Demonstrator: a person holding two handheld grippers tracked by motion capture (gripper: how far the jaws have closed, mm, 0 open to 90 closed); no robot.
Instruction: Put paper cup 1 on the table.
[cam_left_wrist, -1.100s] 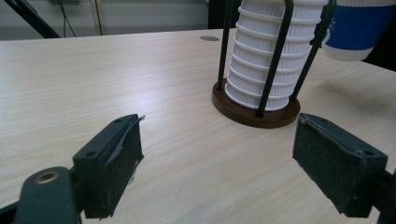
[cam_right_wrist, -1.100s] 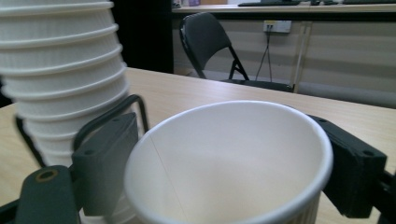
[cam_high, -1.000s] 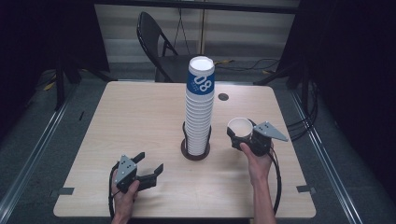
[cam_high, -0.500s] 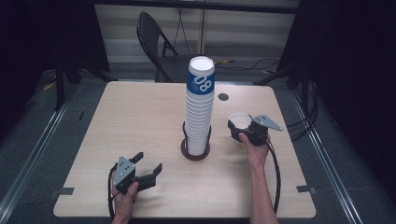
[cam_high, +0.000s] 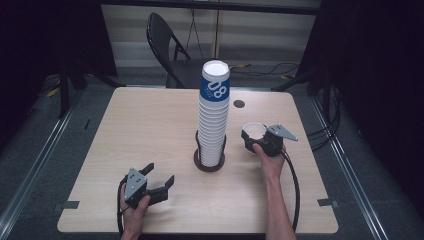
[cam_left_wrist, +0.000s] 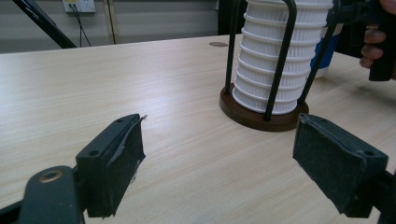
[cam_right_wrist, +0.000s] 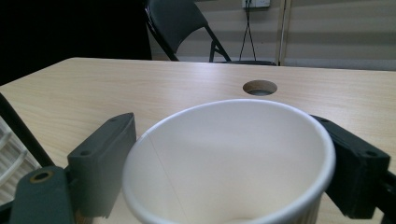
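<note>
A white paper cup (cam_high: 254, 130) stands upright right of the tall stack of cups (cam_high: 214, 120), low over or on the table; contact cannot be made out. My right gripper (cam_high: 251, 139) has it between its jaws. In the right gripper view both jaws lie against the cup (cam_right_wrist: 224, 158) with no gap; they have just been opening. The stack (cam_left_wrist: 275, 60) sits in a wire holder on a brown base (cam_left_wrist: 261, 119). My left gripper (cam_high: 161, 172) rests near the front left edge, its jaws wide open (cam_left_wrist: 219, 140) with nothing between them.
The wooden table (cam_high: 150, 125) has a round cable hole (cam_high: 239, 104) behind the stack, also seen past the cup (cam_right_wrist: 260, 87). A dark folding chair (cam_high: 170, 50) stands behind the far edge. Cables trail from both grippers toward the front edge.
My right hand has carried the cup a little lower and slightly toward the far side of the table. The left gripper has stayed where it was.
</note>
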